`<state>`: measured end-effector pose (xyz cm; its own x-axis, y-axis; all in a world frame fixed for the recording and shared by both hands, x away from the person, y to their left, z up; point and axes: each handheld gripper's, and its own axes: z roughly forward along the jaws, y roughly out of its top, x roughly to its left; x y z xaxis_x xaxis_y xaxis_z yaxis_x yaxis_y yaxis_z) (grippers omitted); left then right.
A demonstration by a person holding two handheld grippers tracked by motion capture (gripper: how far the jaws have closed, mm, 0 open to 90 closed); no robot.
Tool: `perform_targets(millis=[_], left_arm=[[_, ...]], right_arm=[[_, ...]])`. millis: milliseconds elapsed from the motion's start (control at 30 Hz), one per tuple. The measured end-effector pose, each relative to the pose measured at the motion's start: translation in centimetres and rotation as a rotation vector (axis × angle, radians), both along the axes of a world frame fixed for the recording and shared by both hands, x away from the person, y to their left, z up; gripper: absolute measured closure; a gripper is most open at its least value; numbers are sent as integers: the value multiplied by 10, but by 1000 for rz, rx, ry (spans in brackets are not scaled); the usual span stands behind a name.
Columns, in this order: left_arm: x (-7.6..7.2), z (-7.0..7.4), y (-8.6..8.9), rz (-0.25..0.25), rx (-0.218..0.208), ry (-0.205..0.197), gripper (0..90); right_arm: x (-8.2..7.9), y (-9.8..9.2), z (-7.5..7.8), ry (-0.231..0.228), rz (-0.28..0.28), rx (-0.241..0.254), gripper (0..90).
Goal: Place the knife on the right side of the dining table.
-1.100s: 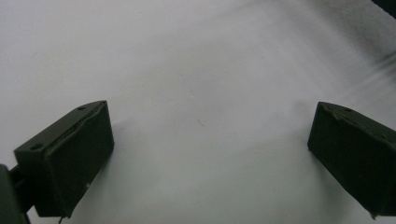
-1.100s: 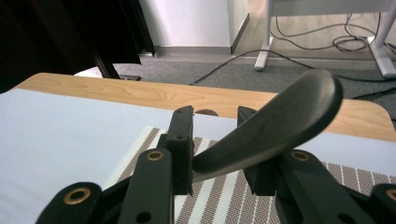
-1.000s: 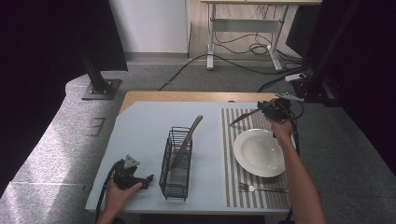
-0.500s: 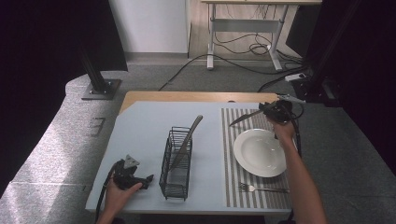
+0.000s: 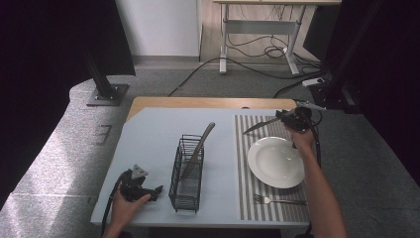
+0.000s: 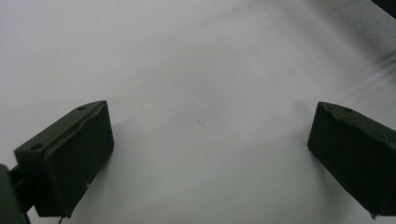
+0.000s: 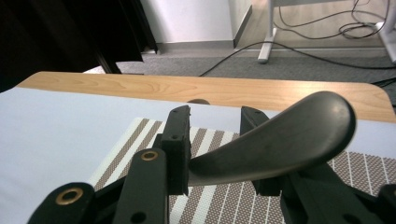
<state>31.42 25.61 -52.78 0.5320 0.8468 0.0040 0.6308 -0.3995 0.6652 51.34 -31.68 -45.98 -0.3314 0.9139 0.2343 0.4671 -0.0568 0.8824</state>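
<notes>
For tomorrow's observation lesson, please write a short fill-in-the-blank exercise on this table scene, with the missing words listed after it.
1. The right gripper is shut on a dark ____.
2. The fork lies on the striped placemat, on the person's side of the white ____.
3. One utensil leans out of the black wire ____.
4. The left gripper rests on the table with its jaws ____.

Missing words: knife; plate; rack; open

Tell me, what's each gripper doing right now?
Left gripper open, resting on table. Right gripper shut on knife, above striped placemat. Nothing blocking.
</notes>
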Motion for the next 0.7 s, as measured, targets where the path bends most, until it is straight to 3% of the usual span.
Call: perform_targets(millis=[700], left_arm=[[0,0,0,0,1,-1,0]], right_arm=[[2,-8,-6,-6,41,-4,618]])
